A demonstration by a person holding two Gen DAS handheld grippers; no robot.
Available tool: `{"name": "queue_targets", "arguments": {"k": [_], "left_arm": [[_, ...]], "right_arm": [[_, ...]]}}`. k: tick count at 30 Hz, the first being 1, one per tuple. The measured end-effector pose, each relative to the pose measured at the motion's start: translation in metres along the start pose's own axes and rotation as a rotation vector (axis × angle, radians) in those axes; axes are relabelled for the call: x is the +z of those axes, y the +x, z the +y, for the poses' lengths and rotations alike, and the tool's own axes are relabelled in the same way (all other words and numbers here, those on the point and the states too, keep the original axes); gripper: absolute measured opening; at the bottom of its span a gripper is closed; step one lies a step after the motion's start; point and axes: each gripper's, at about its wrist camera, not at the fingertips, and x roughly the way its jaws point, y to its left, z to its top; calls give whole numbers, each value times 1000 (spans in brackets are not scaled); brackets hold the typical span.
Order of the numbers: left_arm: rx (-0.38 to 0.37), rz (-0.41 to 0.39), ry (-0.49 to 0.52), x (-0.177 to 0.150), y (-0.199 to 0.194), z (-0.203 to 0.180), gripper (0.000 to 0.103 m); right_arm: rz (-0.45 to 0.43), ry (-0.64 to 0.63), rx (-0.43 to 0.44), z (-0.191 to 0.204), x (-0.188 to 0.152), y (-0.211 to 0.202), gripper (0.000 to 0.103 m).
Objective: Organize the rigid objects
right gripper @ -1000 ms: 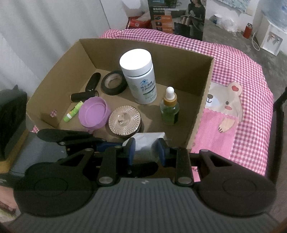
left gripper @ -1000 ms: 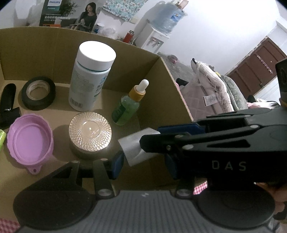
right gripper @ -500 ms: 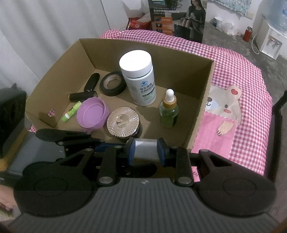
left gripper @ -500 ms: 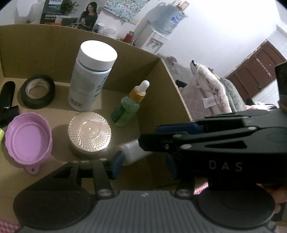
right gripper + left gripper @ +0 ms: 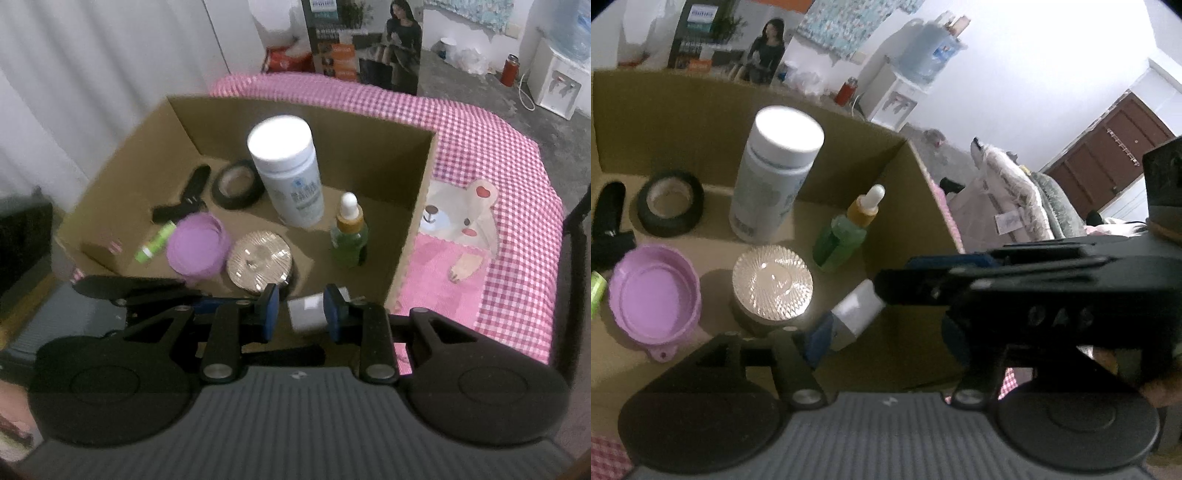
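Note:
A small white and grey container (image 5: pixel 857 310) lies tilted low in the near right corner of the cardboard box (image 5: pixel 665 110). My left gripper (image 5: pixel 886 328) hangs over it with its jaws opening; the container sits between them near the left pad (image 5: pixel 818 336), and neither pad presses on it. My right gripper (image 5: pixel 301 312) hovers just above the same spot with its pads a short way apart. The container (image 5: pixel 308 314) shows below them, loose. From the left wrist view the right gripper's fingers (image 5: pixel 897 277) hide the container's upper end.
Inside the box (image 5: pixel 369 166) stand a tall white bottle (image 5: pixel 288 173) and a green dropper bottle (image 5: pixel 349 232), with a ribbed round lid (image 5: pixel 258 264), a purple lid (image 5: pixel 197 247), black tape (image 5: pixel 238 184), a black handle (image 5: pixel 184 203) and a green tube (image 5: pixel 155 243). A pink checked cloth (image 5: pixel 480 147) covers the surface at right.
The left jaws have widened and let the white container go. It has sunk lower into the box corner and tipped over. The right gripper has stayed where it was.

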Motion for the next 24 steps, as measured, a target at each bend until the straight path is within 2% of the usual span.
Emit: {"name": "queue_targets", "arguments": {"k": [4,6,8,9,12,13,15,19,21,24], "left_arm": [[17,-51,70,-2,-24,-9,76],[36,-82,116,-5,-39,-15,85],[57,-111,164,-8,-56,-21,91],[69,-128,189,-10,-65,-23,94],[126,-188,243,-17,-88,-31,103],[146,-210,258,-19,-95,-31,103],[182,-244,285,-24,-110,-30,103],[289,-259,283,-30,-128,-25,103],[344,-265,267,-33,-133,-22,103],[380,-281,256,-37,-142,-17,103]], "right_arm": [[-107,43,45,0,-4,-27,28],[-174,53,50,4,-9,-45,32],[-248,62,53,9,-17,-65,46],[-285,64,49,12,-22,-74,50],[-397,74,49,24,-40,-98,77],[-428,85,50,26,-47,-104,87],[-478,100,43,32,-60,-113,91],[-549,162,14,43,-89,-119,102],[-582,201,-14,49,-103,-118,102],[-600,240,-84,60,-118,-112,102]]}}
